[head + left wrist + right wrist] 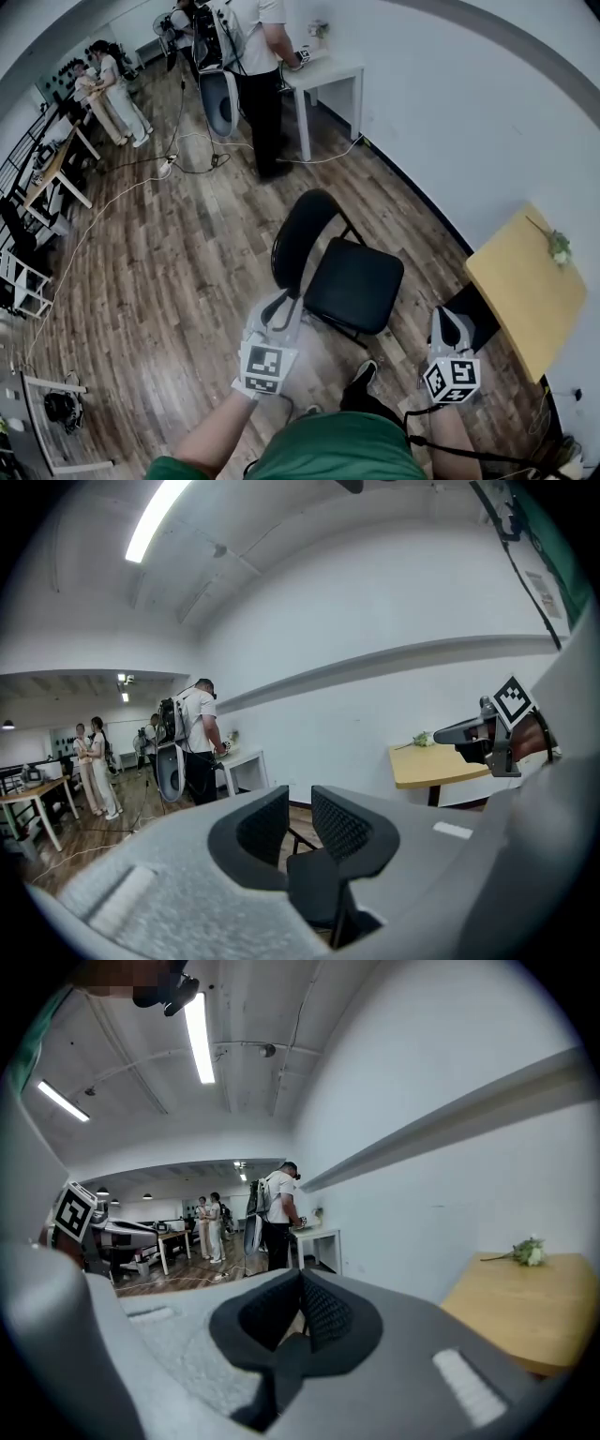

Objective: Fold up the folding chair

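Two claws hover near the unfolded black chair (354, 284). The left claw (274, 314) gapes narrowly, holding nothing; the right claw (448, 323) is pressed together, empty.

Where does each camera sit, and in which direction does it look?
Head view: on head, down at chair; left gripper, right gripper, forearms show.
Left gripper view: on that gripper, along its fingers toward chair; right gripper shows.
Right gripper view: on that gripper, along shut fingers toward white table; left gripper shows.
All share the yellow table.
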`<action>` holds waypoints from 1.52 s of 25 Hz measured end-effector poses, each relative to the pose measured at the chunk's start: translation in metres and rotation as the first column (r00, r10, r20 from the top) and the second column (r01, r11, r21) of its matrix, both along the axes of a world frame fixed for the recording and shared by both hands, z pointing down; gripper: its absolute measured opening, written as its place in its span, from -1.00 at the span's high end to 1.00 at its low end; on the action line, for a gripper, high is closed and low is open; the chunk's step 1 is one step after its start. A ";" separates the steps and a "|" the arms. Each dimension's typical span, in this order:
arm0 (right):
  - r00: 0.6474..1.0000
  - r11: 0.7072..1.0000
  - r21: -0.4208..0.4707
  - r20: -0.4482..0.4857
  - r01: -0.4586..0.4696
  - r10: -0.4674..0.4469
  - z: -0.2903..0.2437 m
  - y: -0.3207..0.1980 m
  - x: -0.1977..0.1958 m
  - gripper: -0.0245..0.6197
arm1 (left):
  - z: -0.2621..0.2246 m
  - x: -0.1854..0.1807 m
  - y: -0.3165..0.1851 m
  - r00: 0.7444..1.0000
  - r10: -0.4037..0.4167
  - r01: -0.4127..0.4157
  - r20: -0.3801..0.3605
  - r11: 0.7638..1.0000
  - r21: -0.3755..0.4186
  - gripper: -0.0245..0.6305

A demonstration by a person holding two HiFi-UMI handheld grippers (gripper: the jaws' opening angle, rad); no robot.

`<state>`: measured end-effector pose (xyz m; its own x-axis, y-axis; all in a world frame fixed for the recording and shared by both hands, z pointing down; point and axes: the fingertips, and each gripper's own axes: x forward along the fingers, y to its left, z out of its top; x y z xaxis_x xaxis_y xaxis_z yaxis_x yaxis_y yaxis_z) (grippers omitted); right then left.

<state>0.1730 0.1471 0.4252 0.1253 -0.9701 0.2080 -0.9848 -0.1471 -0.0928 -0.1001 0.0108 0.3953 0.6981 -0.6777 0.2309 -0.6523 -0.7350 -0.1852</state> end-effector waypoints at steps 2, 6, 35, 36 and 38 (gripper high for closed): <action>0.999 0.999 -0.011 0.011 0.031 -0.031 0.008 -0.023 0.014 0.91 | 0.002 0.015 -0.016 1.000 -0.024 0.024 0.017 1.000 0.000 0.67; 0.997 0.997 -0.037 0.042 0.070 -0.069 0.025 -0.058 0.043 0.91 | 0.008 0.044 -0.041 0.997 -0.058 0.058 0.043 0.998 -0.005 0.67; 0.940 0.961 -0.268 0.341 0.072 0.025 0.275 -0.160 0.104 0.91 | 0.154 0.035 -0.228 0.920 -0.113 0.146 0.374 0.988 -0.059 0.54; 0.924 0.959 -0.275 0.380 0.063 0.049 0.293 -0.161 0.105 0.91 | 0.164 0.032 -0.234 0.917 -0.111 0.154 0.384 0.985 -0.083 0.45; 0.884 0.954 -0.296 0.459 0.057 0.090 0.328 -0.160 0.109 0.76 | 0.185 0.025 -0.243 0.910 -0.104 0.176 0.402 0.973 -0.148 0.29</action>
